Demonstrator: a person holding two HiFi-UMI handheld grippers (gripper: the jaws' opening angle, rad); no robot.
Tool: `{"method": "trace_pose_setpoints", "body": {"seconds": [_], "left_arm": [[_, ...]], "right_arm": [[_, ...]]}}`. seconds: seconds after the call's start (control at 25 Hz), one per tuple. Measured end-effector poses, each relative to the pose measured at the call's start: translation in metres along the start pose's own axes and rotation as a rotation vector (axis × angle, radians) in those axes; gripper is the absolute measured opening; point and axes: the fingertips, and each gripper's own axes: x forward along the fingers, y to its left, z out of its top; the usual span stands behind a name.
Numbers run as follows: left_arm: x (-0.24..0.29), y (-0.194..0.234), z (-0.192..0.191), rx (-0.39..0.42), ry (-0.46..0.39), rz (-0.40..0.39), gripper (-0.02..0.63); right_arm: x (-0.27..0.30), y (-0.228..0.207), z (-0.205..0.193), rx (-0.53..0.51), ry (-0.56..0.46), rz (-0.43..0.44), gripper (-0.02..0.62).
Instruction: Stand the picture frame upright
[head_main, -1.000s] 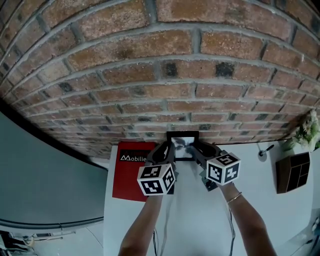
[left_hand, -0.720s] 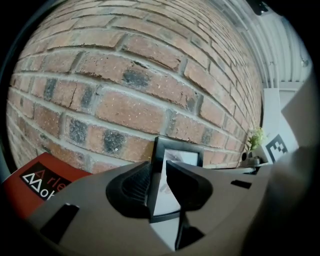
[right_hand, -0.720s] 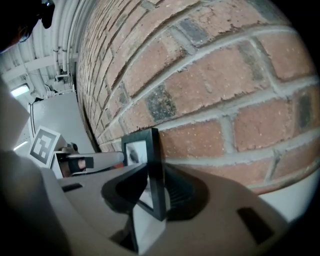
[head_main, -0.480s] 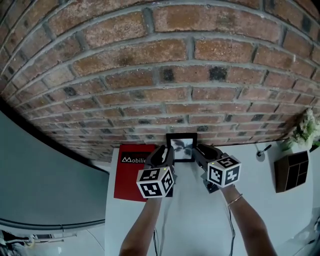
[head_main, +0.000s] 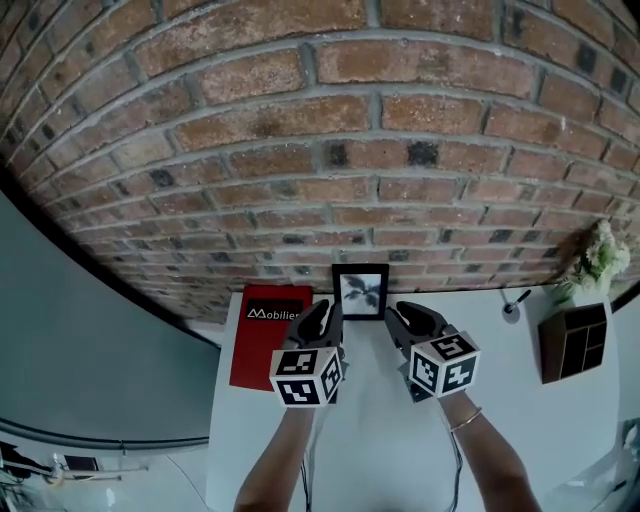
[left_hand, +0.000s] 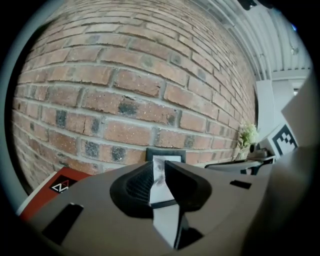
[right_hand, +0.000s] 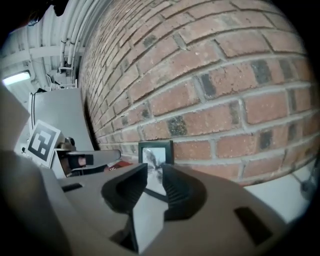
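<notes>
The black picture frame (head_main: 361, 291) with a grey-white print stands upright at the back of the white table (head_main: 380, 440), against the brick wall (head_main: 330, 150). Both grippers sit a little in front of it, apart from it. My left gripper (head_main: 322, 313) is to its lower left, jaws closing with nothing between them. My right gripper (head_main: 403, 316) is to its lower right, open and empty. In the left gripper view the frame (left_hand: 165, 153) shows beyond the gap of the left gripper (left_hand: 159, 172). In the right gripper view the frame (right_hand: 156, 150) stands ahead of the right gripper (right_hand: 155, 182).
A red book (head_main: 262, 330) lies flat left of the frame, partly under my left gripper. A dark wooden organiser (head_main: 572, 340) and a small plant (head_main: 598, 262) stand at the right edge. A small dark-handled tool (head_main: 515, 303) lies near them.
Both grippers flanked the frame a second ago. They have drawn back toward me and the frame now stands alone against the wall.
</notes>
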Motion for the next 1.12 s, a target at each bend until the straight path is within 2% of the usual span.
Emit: {"method": "trace_pose_setpoints", "body": {"seconds": [0.48, 0.84, 1.12], "left_arm": [[-0.060, -0.015, 0.001, 0.021, -0.012, 0.052, 0.001], [-0.105, -0.029, 0.008, 0.055, -0.039, 0.050, -0.005], [-0.133, -0.040, 0.004, 0.053, -0.044, 0.058, -0.005]], "right_arm": [[-0.063, 0.029, 0.000, 0.019, 0.017, -0.025, 0.085], [-0.112, 0.045, -0.003, 0.012, -0.014, -0.058, 0.073], [-0.143, 0.046, -0.003, 0.021, -0.046, -0.092, 0.009]]}}
